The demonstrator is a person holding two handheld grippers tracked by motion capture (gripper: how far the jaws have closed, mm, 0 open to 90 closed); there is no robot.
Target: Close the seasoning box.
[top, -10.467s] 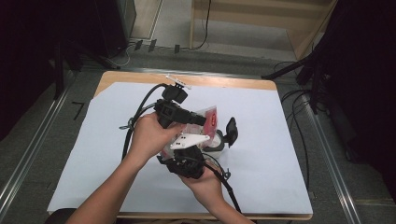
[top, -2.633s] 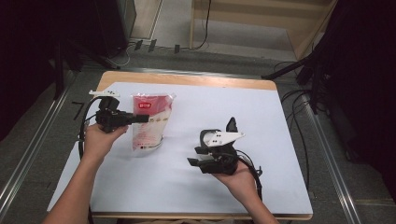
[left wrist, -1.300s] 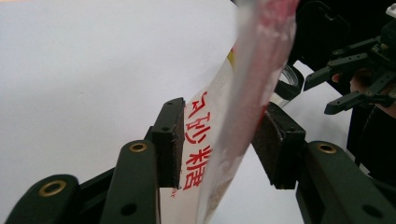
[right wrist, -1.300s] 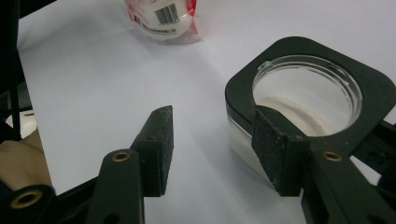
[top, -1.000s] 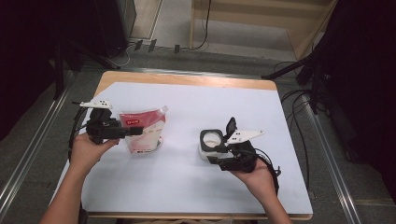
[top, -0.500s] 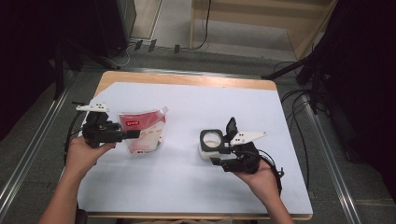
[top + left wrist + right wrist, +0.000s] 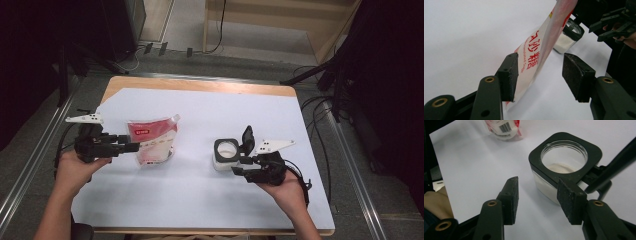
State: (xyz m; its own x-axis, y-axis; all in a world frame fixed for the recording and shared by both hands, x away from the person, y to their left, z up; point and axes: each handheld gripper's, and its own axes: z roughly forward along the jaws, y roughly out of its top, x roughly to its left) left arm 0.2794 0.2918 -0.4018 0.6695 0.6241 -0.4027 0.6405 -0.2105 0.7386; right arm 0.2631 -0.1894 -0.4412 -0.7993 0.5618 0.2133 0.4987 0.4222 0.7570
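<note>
A red and white sugar pouch [image 7: 152, 142] stands left of centre on the white sheet. My left gripper [image 7: 131, 143] is at its left edge. In the left gripper view the pouch [image 7: 536, 55] is between the jaws of the left gripper [image 7: 540, 60], resting against one pad and apart from the other. These jaws have just been opening. A square glass jar [image 7: 226, 152] with a black collar, its flip lid [image 7: 247, 136] raised, holds white powder. My right gripper [image 7: 239, 166] is just in front of it. Its jaws [image 7: 538, 182] have just been closing, with only table between them, and the jar [image 7: 564, 157] is beyond one pad.
The white sheet [image 7: 200, 200] covers a wooden table [image 7: 200, 86]. Metal rails [image 7: 30, 165] run along both sides and cables [image 7: 320, 107] lie off the right edge. The far gripper [image 7: 616, 22] appears at the top right of the left gripper view.
My left gripper has drawn back a little to the left and its jaws stand wider around the pouch's edge. The pouch, the jar and my right hand stay where they were.
</note>
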